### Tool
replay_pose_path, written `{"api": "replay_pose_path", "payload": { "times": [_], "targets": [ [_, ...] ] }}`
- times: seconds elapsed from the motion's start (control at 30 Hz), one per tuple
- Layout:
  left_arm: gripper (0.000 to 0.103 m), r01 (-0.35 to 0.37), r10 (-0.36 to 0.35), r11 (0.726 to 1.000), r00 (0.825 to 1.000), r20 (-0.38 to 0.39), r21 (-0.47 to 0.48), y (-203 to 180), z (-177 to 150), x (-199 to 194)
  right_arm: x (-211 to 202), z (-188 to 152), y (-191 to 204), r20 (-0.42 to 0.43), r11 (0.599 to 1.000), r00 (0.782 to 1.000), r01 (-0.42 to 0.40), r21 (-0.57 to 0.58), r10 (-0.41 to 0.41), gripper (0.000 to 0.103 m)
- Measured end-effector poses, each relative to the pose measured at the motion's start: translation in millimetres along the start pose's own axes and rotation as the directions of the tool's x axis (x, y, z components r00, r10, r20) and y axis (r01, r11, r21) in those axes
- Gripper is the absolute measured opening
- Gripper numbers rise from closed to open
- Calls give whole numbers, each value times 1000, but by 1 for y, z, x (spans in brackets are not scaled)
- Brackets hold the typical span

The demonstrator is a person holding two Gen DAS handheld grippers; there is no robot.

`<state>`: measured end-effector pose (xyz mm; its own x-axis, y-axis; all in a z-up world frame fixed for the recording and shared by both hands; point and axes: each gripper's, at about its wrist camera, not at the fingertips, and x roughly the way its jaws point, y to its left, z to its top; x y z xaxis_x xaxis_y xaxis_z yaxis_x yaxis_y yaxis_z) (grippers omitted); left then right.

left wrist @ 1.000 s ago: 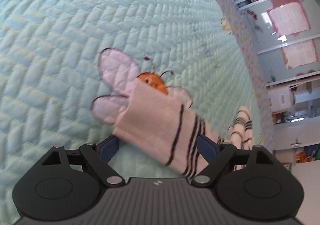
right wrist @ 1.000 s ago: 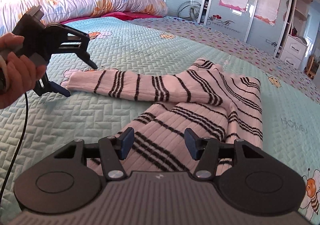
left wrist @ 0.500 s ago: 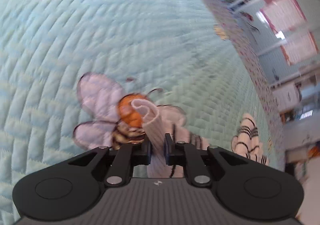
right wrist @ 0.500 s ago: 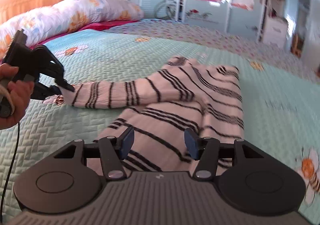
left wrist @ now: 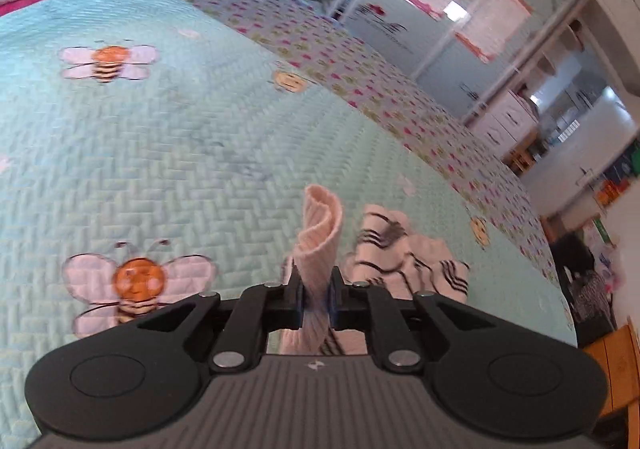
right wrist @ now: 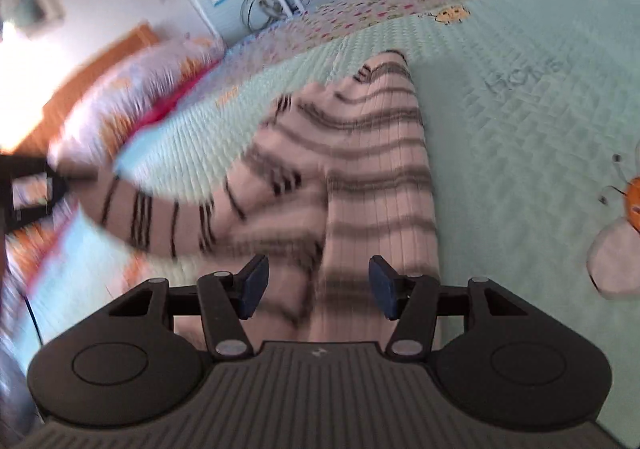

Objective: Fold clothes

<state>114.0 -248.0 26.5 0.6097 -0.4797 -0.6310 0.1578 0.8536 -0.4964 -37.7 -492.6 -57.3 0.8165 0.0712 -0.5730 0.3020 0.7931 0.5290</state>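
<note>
We pinch the sleeve end (left wrist: 318,245) tight w/ our left gripper (left wrist: 316,297); both pads press on it and the pink cuff curls up just past the tips, off the bed. The rest of the striped sweater (left wrist: 404,253) sits bunched ahead and a bit to the side of that tool, on the green bee quilt (left wrist: 180,153).

Our right gripper (right wrist: 316,281) has its jaws apart but closing in. The sweater body (right wrist: 376,177) lies flat under and ahead of it, btw the blue pads (right wrist: 254,281), but they don't press it. The sleeve (right wrist: 160,217) stretches away to the side, up toward the other tool. Pic is blurry.
</note>
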Motion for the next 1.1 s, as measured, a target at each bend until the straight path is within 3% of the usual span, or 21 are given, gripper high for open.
{"api": "replay_pose_path", "payload": {
  "times": [0.07,0.2,0.3,0.4,0.63,0.67,0.7,0.73,0.9,1.03,1.1],
  "targets": [
    [10,-10,11,999,1000,12,-43,21,0,0,14,26,-11,0,997,999,-41,64,42,34],
    [10,-6,5,997,1000,-10,-78,47,-4,1,50,81,-25,27,984,997,-73,162,70,34],
    [10,7,-9,992,1000,-15,-124,67,-8,-3,78,114,-42,64,969,997,-56,239,42,34],
    [10,4,-4,990,1000,-1,-140,83,-9,-10,105,134,-67,89,928,993,-100,360,73,34],
    [11,-40,28,992,995,-97,-122,100,-26,12,172,168,-105,190,810,969,-237,537,158,34],
    [11,-43,30,991,994,-107,-127,102,-27,17,187,169,-112,144,829,984,-167,534,105,29],
    [11,-43,28,991,993,-116,-128,104,-29,21,201,170,-117,83,855,996,-64,515,24,15],
    [11,-43,26,991,992,-126,-128,104,-31,26,211,166,-125,87,855,996,-64,515,22,0],
    [11,-40,24,994,988,-152,-105,102,-37,39,206,176,-131,96,848,984,-179,499,151,11],
    [11,-37,19,991,990,-143,-125,106,-37,38,171,178,-126,199,823,949,-312,474,245,21],
    [11,-37,19,991,990,-137,-129,105,-36,37,170,176,-126,189,831,956,-287,476,222,29]
  ]
}}
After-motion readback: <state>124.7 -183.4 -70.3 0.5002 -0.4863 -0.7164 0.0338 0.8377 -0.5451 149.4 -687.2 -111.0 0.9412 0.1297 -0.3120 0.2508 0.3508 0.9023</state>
